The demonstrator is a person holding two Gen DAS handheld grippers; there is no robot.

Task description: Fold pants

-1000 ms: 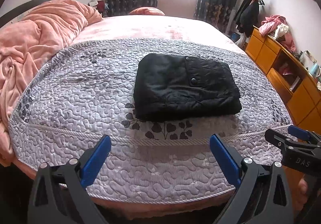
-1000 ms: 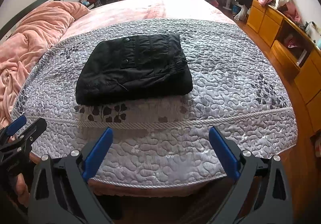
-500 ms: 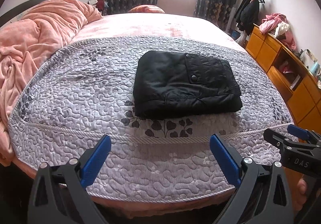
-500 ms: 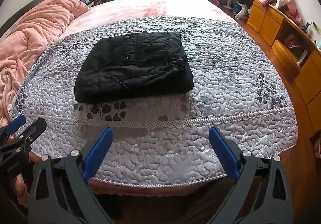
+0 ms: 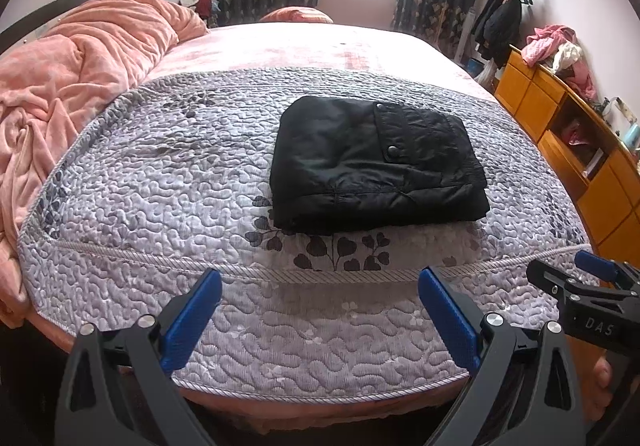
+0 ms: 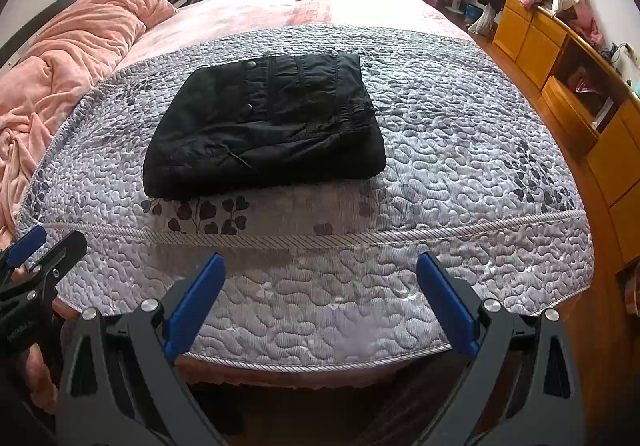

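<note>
Pants (image 5: 376, 162) lay folded on quilt (image 5: 160, 182); soft, limp, probably light. Left tongs (image 5: 316, 316), right tongs (image 6: 316, 304) spread, empty, short of pants. Grip stacked edges.

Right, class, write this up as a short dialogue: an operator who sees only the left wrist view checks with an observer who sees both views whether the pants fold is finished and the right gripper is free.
Operator: From the left wrist I only see the right gripper side-on. Is it open?
Observer: Yes. In its own view the right gripper has its jaws wide apart, with nothing between them.
Operator: The pants look folded. What is along their right edge?
Observer: On the black pants, the right wrist view shows the gathered elastic waistband running down that edge, lying flat on the quilt.
</note>
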